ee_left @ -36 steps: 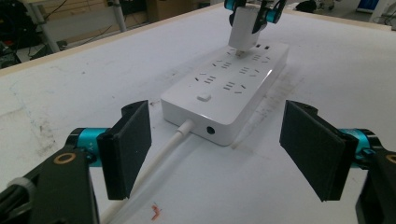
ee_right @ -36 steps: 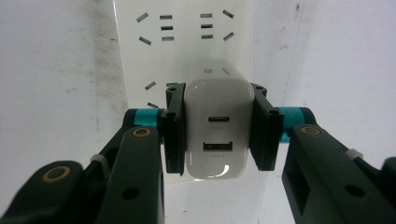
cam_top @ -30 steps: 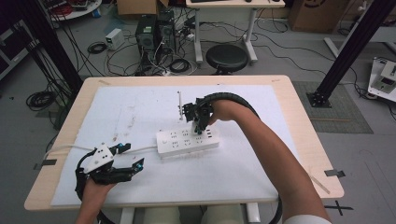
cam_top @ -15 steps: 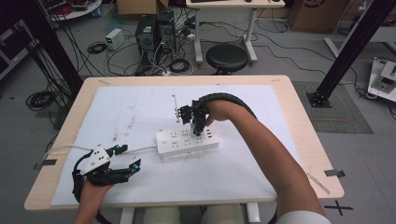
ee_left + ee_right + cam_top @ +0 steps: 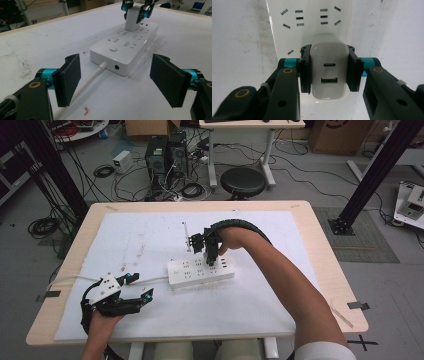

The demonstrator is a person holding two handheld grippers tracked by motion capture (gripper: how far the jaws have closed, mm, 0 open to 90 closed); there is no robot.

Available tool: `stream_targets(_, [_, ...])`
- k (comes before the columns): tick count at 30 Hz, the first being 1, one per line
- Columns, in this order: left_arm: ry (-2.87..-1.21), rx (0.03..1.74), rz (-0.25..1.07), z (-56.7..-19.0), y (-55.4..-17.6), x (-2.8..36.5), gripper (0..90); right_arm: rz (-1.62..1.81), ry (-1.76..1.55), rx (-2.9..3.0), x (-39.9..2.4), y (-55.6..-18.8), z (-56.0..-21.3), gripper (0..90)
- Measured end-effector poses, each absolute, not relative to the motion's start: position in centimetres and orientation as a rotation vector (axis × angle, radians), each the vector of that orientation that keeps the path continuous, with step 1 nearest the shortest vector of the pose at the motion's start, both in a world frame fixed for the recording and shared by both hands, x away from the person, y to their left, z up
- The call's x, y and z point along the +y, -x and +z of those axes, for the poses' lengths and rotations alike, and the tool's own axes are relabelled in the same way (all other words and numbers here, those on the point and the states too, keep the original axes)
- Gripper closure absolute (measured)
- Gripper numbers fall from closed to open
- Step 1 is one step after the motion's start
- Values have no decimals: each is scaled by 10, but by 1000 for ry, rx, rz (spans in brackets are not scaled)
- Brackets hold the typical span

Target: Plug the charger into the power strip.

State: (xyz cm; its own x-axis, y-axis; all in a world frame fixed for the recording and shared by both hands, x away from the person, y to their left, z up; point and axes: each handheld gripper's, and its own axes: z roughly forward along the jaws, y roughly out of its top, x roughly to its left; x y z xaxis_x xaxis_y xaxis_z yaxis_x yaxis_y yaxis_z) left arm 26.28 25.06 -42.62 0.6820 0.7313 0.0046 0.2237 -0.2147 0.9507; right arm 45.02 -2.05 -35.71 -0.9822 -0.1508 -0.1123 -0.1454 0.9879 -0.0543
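A white power strip lies mid-table on the white sheet, and its white cable runs off to the left. My right gripper points down over the strip's far-right end. It is shut on a white USB charger, whose sides the black pads clamp. The charger stands upright on the strip, over a socket. My left gripper rests near the front-left, open with nothing between its pads. The left gripper faces the strip's cable end, with the cable running below its jaws.
The white sheet covers most of the wooden table, with faint scuff marks at the left. On the floor beyond the far edge are a black stool, computer boxes and loose cables. Black frame posts stand at both sides.
My right gripper with the charger has sunk slightly toward the power strip. The left gripper has stayed where it was.
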Motion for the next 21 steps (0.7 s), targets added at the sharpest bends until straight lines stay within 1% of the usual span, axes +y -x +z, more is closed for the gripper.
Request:
stream_targets(6, [-1760,771,563,-426,-263,251,250,-51,195,3045,-22,-455,-359,640])
stream_targets(14, [-1761,770,568,-427,-262,253,253,93,144,3069,-34,-459,-364,635])
stream_targets(21, [-1760,772,575,-426,-260,255,253,64,152,3061,-32,-457,-364,632])
